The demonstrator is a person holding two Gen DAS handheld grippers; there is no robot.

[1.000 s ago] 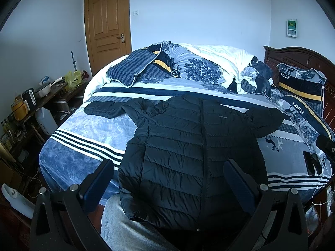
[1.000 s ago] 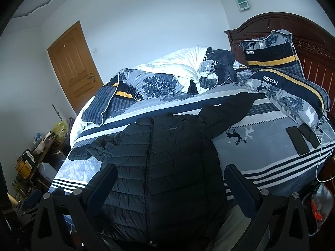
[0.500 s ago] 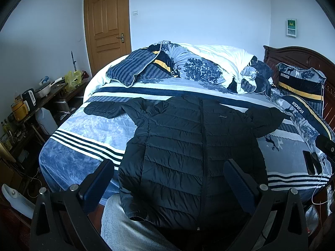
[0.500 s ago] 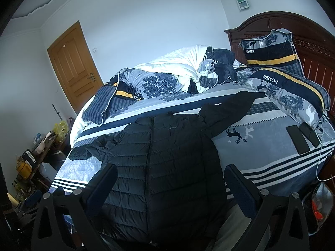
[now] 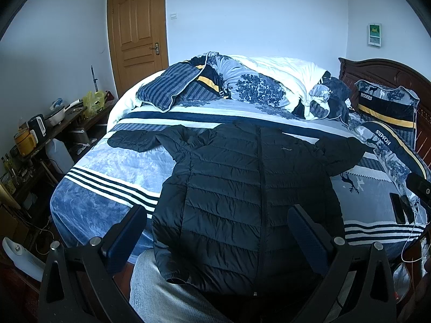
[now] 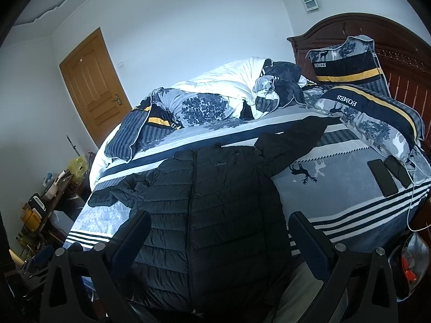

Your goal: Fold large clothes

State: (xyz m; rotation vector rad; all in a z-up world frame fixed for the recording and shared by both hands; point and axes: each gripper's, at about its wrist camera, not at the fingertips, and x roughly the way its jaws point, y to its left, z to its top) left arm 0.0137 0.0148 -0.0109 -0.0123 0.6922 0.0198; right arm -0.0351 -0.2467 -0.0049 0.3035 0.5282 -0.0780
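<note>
Nothing seems moved: black jacket (image 5: 250,196) flat on bed (image 5: 107,167), both fingers spread.

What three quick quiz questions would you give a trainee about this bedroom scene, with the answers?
1. True or false: the black puffer jacket lies spread out on the bed, front up, with its zip closed.
2. Multiple choice: what is the left gripper doing? A) clamping a sleeve; B) hovering open near the jacket's hem, holding nothing; C) pressing on a pillow.
3. Fill in: the two dark phones lie on the bed on the jacket's ____ side as seen in the right wrist view, near the pillows.

Key: 1 true. 2 B. 3 right. The right gripper also has its jaws open and empty.
</note>
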